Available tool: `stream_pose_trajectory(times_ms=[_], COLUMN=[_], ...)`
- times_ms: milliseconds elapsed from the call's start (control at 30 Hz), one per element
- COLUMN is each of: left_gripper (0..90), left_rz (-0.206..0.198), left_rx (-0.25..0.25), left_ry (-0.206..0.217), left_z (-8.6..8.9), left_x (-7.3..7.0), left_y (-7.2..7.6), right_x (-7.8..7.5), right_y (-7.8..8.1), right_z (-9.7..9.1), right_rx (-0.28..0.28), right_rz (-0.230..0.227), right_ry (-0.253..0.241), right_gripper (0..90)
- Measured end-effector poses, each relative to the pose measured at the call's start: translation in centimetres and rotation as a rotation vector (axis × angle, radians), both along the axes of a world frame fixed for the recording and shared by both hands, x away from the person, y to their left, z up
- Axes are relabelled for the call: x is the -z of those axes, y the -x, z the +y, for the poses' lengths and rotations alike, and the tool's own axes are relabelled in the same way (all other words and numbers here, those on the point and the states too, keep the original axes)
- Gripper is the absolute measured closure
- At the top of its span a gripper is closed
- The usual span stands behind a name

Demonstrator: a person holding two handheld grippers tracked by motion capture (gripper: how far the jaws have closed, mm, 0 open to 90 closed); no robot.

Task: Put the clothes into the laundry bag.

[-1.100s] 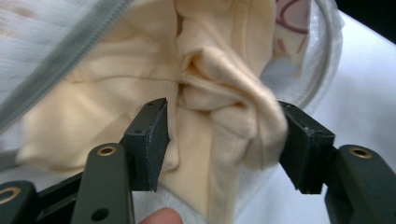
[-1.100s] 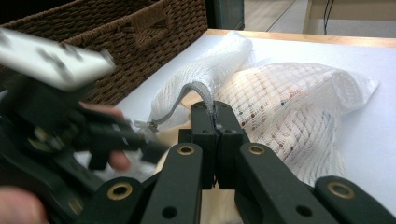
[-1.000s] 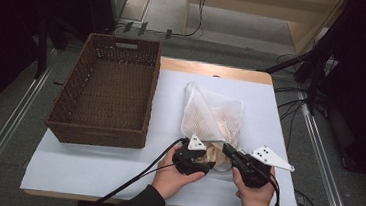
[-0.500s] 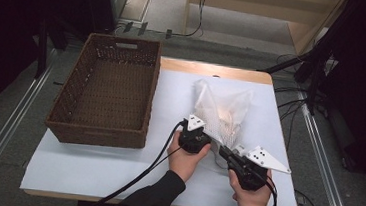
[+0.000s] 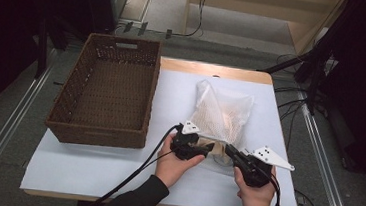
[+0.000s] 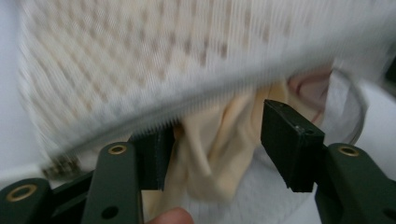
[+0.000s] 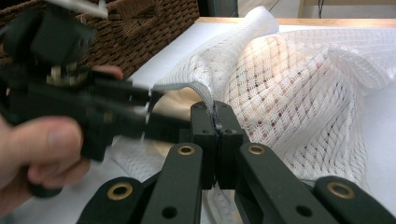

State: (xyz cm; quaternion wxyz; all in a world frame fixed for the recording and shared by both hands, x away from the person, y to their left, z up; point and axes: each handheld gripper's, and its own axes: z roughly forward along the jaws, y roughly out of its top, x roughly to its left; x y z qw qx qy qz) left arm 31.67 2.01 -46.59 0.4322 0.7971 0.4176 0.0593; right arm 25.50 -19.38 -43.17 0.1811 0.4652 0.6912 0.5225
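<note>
In the left gripper view the white mesh bag [image 6: 140,60] is smeared by motion blur and runs off the top and both sides, and the cream cloth [image 6: 210,154] inside its mouth is half hidden behind the zipper edge, so its shape cannot be told. In the right gripper view the left gripper [image 7: 154,123] and the hand [image 7: 42,144] holding it are blurred and cut off at the left edge, with the wicker basket [image 7: 154,23] mostly hidden behind them. In the high view the bag's near end is covered by both grippers, and the right gripper [image 5: 228,151] has its jaw tips too small to read.
</note>
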Motion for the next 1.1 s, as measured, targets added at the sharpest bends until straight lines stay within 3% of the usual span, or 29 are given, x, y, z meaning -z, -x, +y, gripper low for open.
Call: stream_pose_trajectory(times_ms=[67, 133, 200, 267, 300, 433, 467, 500, 533, 567, 600, 633, 700, 767, 800, 833, 867, 900, 933, 1000, 1033, 1067, 1100], left_gripper=[41.6, 44.5, 53.5, 70.3, 80.1, 82.4, 82.4, 82.6, 82.7, 82.7, 82.7, 82.7, 82.8, 82.8, 82.7, 82.7, 82.7, 82.3, 82.3, 80.4, 77.3, 65.7, 62.2], left_rz=[0.020, 0.002, -0.008, 0.004, 0.014, -0.008, -0.012, -0.021, -0.021, -0.043, -0.079, -0.079, -0.119, -0.220, -0.230, -0.193, -0.145, -0.090, -0.062, -0.025, -0.016, -0.016, -0.021], left_rx=[0.016, 0.001, -0.005, -0.007, -0.002, 0.049, 0.063, 0.056, 0.056, 0.037, -0.018, -0.018, -0.084, -0.168, -0.193, -0.217, -0.236, -0.247, -0.235, -0.175, -0.143, -0.120, -0.105], left_ry=[-0.022, -0.068, -0.104, -0.116, -0.110, -0.083, -0.059, 0.022, 0.022, 0.045, 0.084, 0.084, 0.104, 0.063, 0.039, 0.000, -0.008, 0.008, 0.012, -0.006, -0.023, -0.025, -0.018], left_z=[-0.6, -1.4, -2.0, -2.2, -2.7, -4.0, -4.4, -4.6, -4.6, -4.6, -4.3, -4.3, -4.0, -4.1, -4.3, -4.5, -4.5, -4.3, -4.2, -3.9, -3.5, -3.0, -2.5], left_x=[0.5, 0.7, 0.6, 0.6, 0.5, 0.4, 0.4, 0.2, 0.2, 0.0, -0.3, -0.3, -0.5, -0.2, 0.1, 0.9, 1.3, 1.3, 1.3, 0.9, 0.6, 0.2, 0.0], left_y=[0.1, 0.2, -0.1, -0.5, -0.8, -0.6, -0.6, -0.7, -0.7, -0.8, -1.2, -1.2, -1.6, -1.6, -1.9, -2.6, -3.1, -3.8, -4.3, -4.5, -4.4, -4.0, -3.6], right_x=[0.1, 0.2, 0.2, 0.3, 0.3, 0.1, 0.1, -0.2, -0.3, -0.3, -0.3, -0.3, -0.1, 0.3, 0.5, 0.5, 0.7, 0.9, 1.2, 1.6, 1.8, 2.0, 2.0], right_y=[-0.1, -0.1, -0.1, 0.0, 0.0, 0.1, 0.1, 0.1, 0.2, 0.2, 0.3, 0.3, 0.2, 0.1, 0.1, 0.1, 0.1, 0.1, 0.1, 0.0, -0.1, -0.3, -0.4], right_z=[0.1, 0.2, 0.3, 0.5, 0.7, 1.1, 1.1, 0.8, 0.7, 0.7, 0.3, 0.2, 0.0, 0.1, 0.3, 0.3, 0.4, 0.5, 0.6, 0.6, 0.4, -0.1, -0.3], right_rx=[0.001, -0.002, -0.006, -0.012, -0.023, -0.038, -0.038, -0.030, -0.026, -0.026, -0.017, -0.015, -0.015, -0.023, -0.027, -0.027, -0.029, -0.033, -0.036, -0.022, -0.019, -0.003, 0.001], right_rz=[0.003, 0.005, 0.008, 0.010, 0.011, 0.003, 0.003, -0.002, -0.002, -0.002, -0.005, -0.004, 0.009, 0.021, 0.029, 0.029, 0.038, 0.042, 0.047, 0.051, 0.058, 0.068, 0.070], right_ry=[0.000, 0.001, 0.002, -0.004, -0.009, -0.016, -0.016, -0.030, -0.032, -0.032, -0.037, -0.039, -0.042, -0.041, -0.034, -0.034, -0.022, -0.014, 0.008, 0.047, 0.043, 0.031, 0.027], right_gripper=[90.0, 90.0, 90.0, 90.0, 90.0, 90.0, 90.0, 90.0, 90.0, 90.0, 90.0, 90.0, 90.0, 90.0, 90.0, 90.0, 90.0, 90.0, 90.0, 90.0, 90.0, 90.0, 90.0])
